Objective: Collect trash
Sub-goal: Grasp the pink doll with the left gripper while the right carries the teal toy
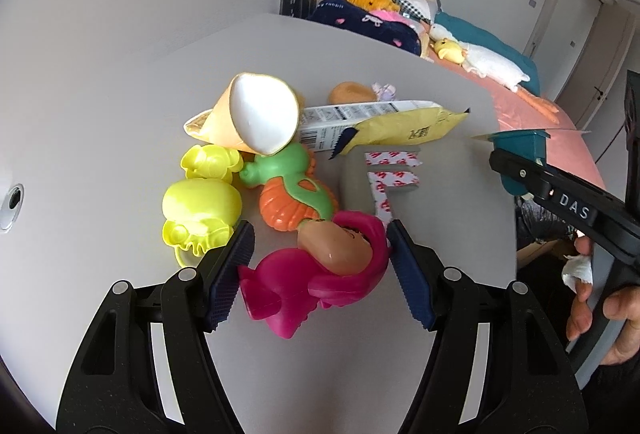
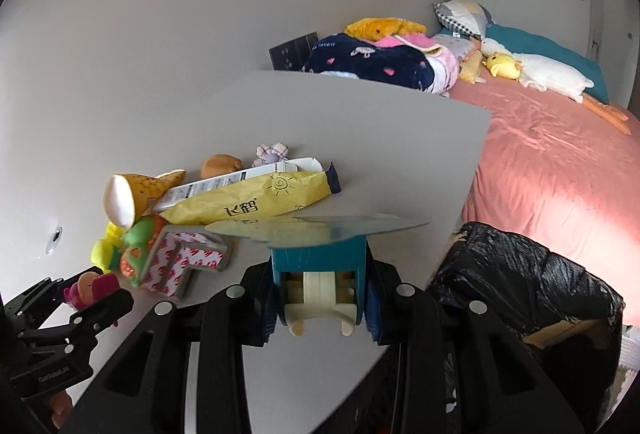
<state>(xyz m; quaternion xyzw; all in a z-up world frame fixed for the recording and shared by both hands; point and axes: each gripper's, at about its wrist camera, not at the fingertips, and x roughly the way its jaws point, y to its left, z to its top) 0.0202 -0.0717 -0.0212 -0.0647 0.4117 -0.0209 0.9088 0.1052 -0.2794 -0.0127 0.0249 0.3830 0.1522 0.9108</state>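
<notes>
My left gripper (image 1: 320,260) is shut on a pink toy figure with an orange face (image 1: 320,274), both ribbed pads against its sides just above the grey table (image 1: 120,114). My right gripper (image 2: 322,314) is shut on a teal plastic package (image 2: 318,258) with a clear flat lid and a cream part inside, held over the table's near right edge. That package (image 1: 516,146) also shows at the right in the left wrist view. A yellow wrapper (image 2: 256,200), a white carton (image 1: 348,114), a paper cone cup (image 1: 256,114) and a grey L-shaped piece with red-and-white tape (image 2: 180,262) lie on the table.
Yellow toys (image 1: 200,202) and a green-and-orange toy (image 1: 292,194) crowd the pile's left side. A box lined with a black bag (image 2: 520,286) stands off the table's right edge. Beyond it is a pink bed (image 2: 560,174) with plush toys. A person's hand (image 1: 600,306) holds the right gripper.
</notes>
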